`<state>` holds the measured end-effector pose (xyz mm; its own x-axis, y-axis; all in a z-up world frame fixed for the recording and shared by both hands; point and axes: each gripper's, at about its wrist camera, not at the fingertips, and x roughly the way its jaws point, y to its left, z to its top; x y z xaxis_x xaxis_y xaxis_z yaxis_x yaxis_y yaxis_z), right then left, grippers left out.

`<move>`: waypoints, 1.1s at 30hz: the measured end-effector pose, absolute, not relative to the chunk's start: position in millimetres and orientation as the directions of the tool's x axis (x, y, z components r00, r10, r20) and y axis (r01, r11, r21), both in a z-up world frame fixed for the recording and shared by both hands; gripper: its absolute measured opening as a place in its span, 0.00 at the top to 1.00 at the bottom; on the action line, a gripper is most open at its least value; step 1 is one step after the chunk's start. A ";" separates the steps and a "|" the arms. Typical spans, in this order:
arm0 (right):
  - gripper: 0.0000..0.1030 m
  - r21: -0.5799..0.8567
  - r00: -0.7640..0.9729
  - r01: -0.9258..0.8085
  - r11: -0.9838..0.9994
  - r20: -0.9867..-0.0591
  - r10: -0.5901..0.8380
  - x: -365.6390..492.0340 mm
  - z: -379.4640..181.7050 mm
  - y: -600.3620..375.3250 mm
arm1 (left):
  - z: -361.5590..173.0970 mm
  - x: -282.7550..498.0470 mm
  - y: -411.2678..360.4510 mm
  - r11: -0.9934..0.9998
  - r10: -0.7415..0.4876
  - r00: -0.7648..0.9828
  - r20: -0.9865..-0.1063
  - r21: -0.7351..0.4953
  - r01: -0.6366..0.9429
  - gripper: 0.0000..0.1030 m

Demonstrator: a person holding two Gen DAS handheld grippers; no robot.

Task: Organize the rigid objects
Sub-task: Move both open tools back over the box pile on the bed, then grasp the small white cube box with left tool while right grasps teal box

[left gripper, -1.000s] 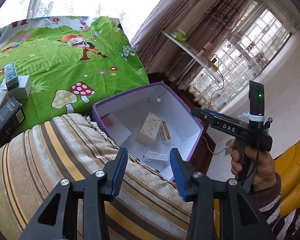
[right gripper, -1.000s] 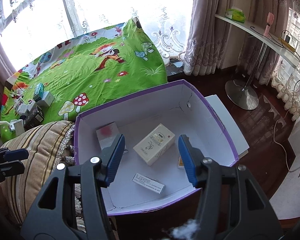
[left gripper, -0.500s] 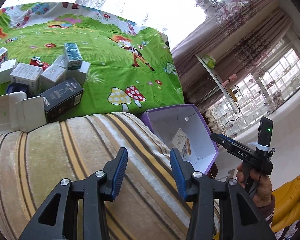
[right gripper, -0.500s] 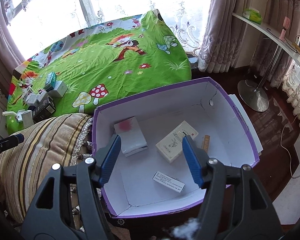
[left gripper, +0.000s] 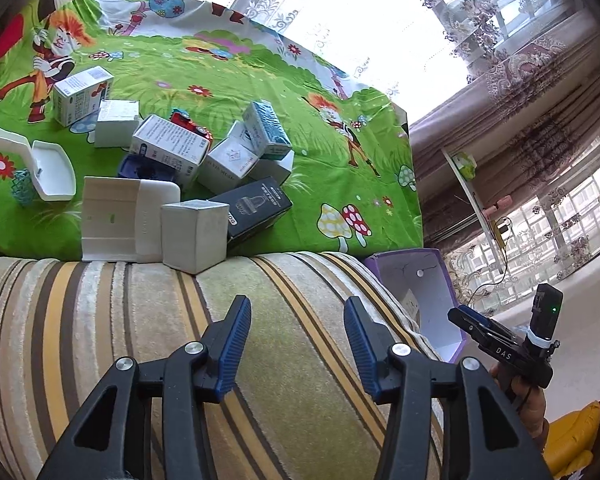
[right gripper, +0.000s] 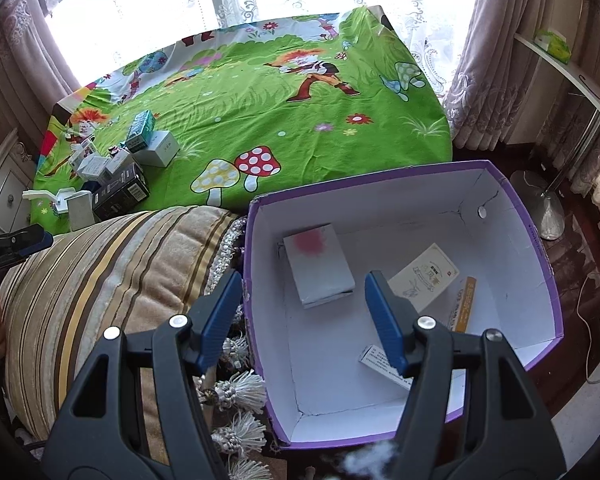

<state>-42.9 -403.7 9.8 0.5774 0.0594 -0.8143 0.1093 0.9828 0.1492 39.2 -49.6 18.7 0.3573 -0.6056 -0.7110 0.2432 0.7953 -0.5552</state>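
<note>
A heap of small boxes (left gripper: 188,168) lies on the green cartoon sheet, among them a black box (left gripper: 256,208), a white box (left gripper: 194,236) and a teal-topped one (left gripper: 266,130). My left gripper (left gripper: 296,340) hovers over the striped cushion (left gripper: 140,320) just short of that heap; its jaws are opening with nothing between them. My right gripper (right gripper: 300,320) hangs open and empty over the left wall of the purple box (right gripper: 536,240). Inside lie a white box with a pink stain (right gripper: 318,264), a cream box (right gripper: 424,276), an orange-edged box (right gripper: 462,304) and a small white carton (right gripper: 374,360).
An open white case (left gripper: 52,172) and a flat white carton (left gripper: 116,220) sit at the heap's near left. Tassels (right gripper: 240,392) hang between cushion and purple box. Curtains, a shelf (right gripper: 560,60) and wooden floor lie to the right. The right gripper (left gripper: 500,344) shows beside the purple box (left gripper: 420,300).
The left gripper has swung left from the purple box to the heap of boxes and its jaws stand wider. The right gripper has shifted left over the box's left wall and opened slightly.
</note>
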 end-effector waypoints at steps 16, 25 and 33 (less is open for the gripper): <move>0.33 0.134 0.560 0.038 0.990 -0.824 0.090 -13.6 9.0 -374.2 | 2.4 86.0 -29.0 0.867 -0.497 0.345 -0.797 -0.439 0.236 0.43; 0.33 0.124 0.574 -0.053 0.991 -0.808 0.132 15.3 22.6 -343.1 | -8.1 105.8 -26.8 0.867 -0.495 0.315 -0.810 -0.439 0.235 0.43; 0.33 0.101 0.572 -0.134 0.986 -0.804 0.160 46.3 27.9 -312.1 | -14.2 113.8 -29.3 0.859 -0.507 0.294 -0.810 -0.449 0.245 0.43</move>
<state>46.3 -312.1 27.9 0.5722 0.1601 -0.8043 -0.1337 0.9858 0.1012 113.8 -29.3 -14.2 0.2943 -0.5072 -0.8101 0.2451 0.8593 -0.4489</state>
